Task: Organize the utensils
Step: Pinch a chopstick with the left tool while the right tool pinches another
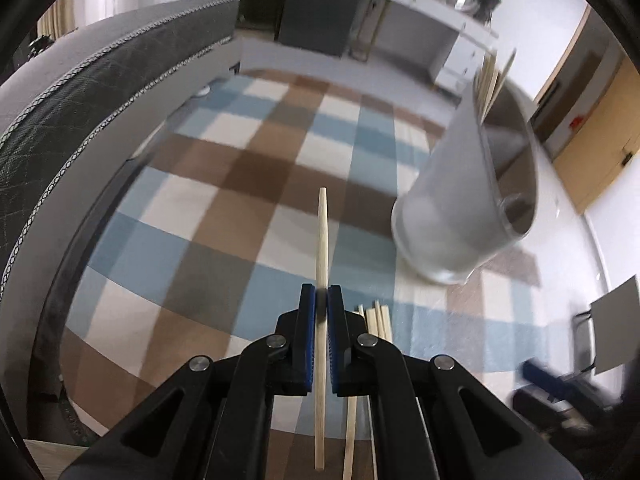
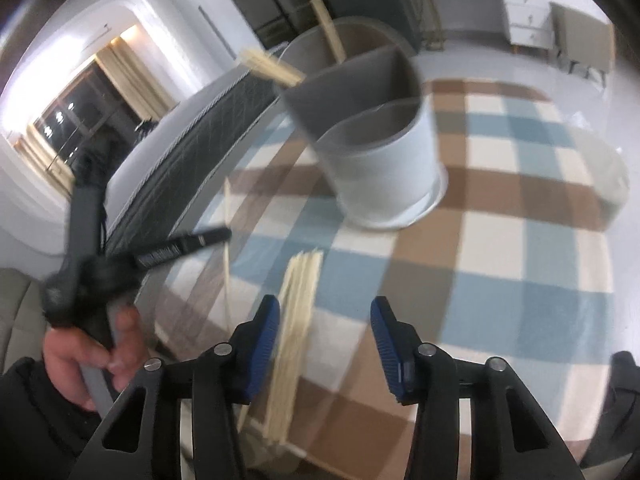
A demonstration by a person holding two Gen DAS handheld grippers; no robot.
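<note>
Left wrist view: the left tool (image 1: 322, 300) is seen pinching a single wooden stick (image 1: 322, 240) between its blue pads, the jaws pressed together on it. The stick's long axis runs straight along the line of the tool, its free end pointing ahead over the glass desk (image 1: 560, 280). The holder (image 1: 448, 208), a pale cylinder divided into compartments with several sticks already standing in one of them, lies ahead and to the right of the held stick, well apart from its tip. A swing to the right and a tilt toward upright would be needed before the stick could be dropped in.

From the right wrist view, the right tool (image 2: 325, 344) is seen half spread over the loose bundle of sticks (image 2: 296, 328) lying flat on the desk, nothing being pinched; the bundle sits just inside the left pad (image 2: 262, 356), its long axis running roughly along the tool's line and toward the holder (image 2: 384, 176). The left tool is judged nearer to a delivery, since a stick is already held.
</note>
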